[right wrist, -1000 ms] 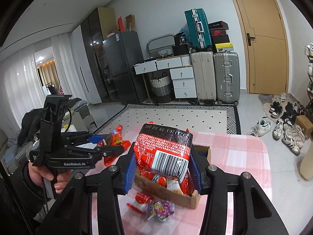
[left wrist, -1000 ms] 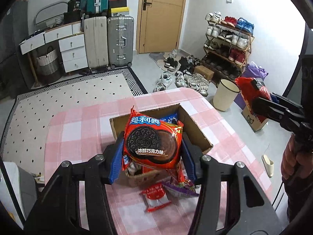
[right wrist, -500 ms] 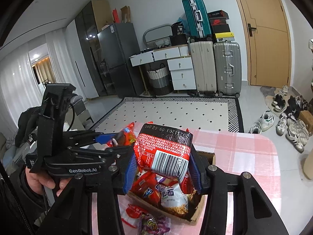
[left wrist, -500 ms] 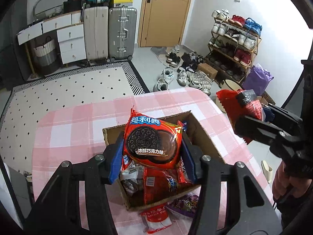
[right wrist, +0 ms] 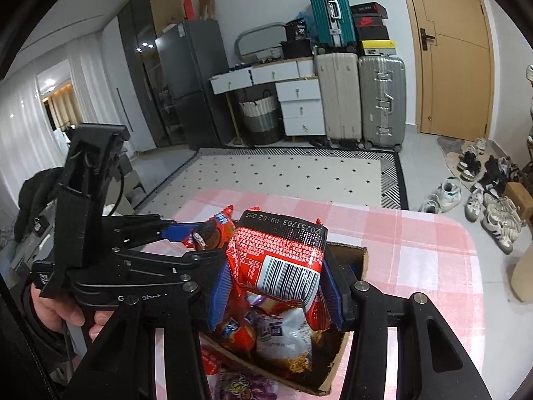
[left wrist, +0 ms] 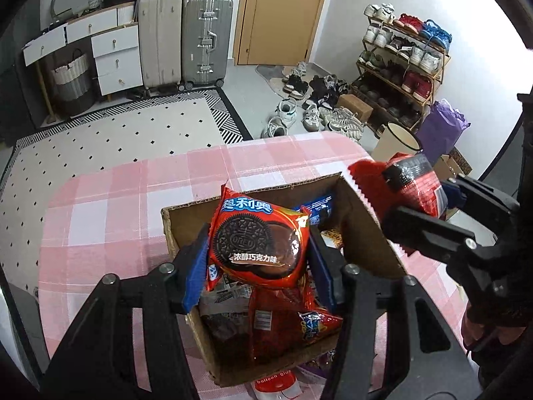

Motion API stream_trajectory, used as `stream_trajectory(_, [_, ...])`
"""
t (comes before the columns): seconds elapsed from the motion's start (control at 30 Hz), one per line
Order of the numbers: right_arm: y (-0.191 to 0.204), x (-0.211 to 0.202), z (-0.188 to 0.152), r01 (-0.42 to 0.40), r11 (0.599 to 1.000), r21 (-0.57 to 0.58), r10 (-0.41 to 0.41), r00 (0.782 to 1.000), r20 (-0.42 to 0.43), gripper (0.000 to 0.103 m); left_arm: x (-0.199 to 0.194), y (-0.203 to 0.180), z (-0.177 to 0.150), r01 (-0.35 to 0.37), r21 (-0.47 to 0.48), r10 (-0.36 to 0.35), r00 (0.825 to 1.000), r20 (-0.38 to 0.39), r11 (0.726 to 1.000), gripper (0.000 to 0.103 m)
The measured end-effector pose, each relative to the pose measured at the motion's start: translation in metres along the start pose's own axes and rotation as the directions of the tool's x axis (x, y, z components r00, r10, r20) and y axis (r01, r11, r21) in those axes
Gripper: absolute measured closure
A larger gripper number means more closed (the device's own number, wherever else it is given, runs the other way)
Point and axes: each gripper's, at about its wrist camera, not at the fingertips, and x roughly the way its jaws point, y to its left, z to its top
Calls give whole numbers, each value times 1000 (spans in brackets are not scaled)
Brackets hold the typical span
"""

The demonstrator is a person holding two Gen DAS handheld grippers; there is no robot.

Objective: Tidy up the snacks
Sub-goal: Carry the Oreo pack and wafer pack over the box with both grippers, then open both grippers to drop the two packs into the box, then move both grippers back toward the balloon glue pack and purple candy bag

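Red barcode packet [right wrist: 286,266] shows only rightward; both jaws opening around packets, Oreo pack [left wrist: 258,240] left.

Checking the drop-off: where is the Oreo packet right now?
In the left wrist view, the Oreo packet sits between the opening left gripper, over the cardboard box.

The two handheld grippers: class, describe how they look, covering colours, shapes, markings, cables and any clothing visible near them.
Both the left gripper and right gripper are matte black plastic frames with round silver bolts and ridged blue fingers. The left gripper's side carries partly hidden white lettering, and a thin black cable loops behind its upright block. A dark sleeve shows at that hand.
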Motion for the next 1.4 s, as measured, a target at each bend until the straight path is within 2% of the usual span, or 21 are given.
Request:
stream_trajectory(0.07, [-4,4,1,6,1000,7,-6,1000,2,42,6,-3,-1,-6,6,6,1000,-21,1000,21])
stream_trajectory(0.13, [-9,6,0,-2,1000,23,2,1000,11,26,5,-2,-2,-5,9,5,1000,0,1000,20])
stream_trajectory(0.37, [-19,-19,-4,8,999,34,-10,998,70,26,-3,5,-5,-34,-9,34,999,16,999,20])
stream_trajectory(0.47, [-23,-33,-5,14,999,34,-17,996,88,23,-12,5,-8,-41,-18,41,999,27,999,20])
stream_trajectory(0.87, [0,-86,-17,36,999,24,-39,988,149,21,-66,-4,-23,-77,-25,79,993,89,997,17])
stream_trajectory(0.97, [7,-98,-21,14,999,29,-19,986,167,20,-80,-8,-30,-100,-20,101,989,105,995,16])
stream_trajectory(1.13, [16,-117,-27,16,1000,16,-18,982,187,13,-101,-14,-42,-105,-20,107,986,127,994,15])
stream_trajectory(1.3, [26,-139,-39,12,1000,-3,-11,977,212,8,-118,-18,-57,-120,-29,123,981,149,992,4])
stream_trajectory(1.4, [30,-149,-46,13,1000,-7,-12,977,215,7,-129,-21,-65,-124,-38,129,977,170,992,2])
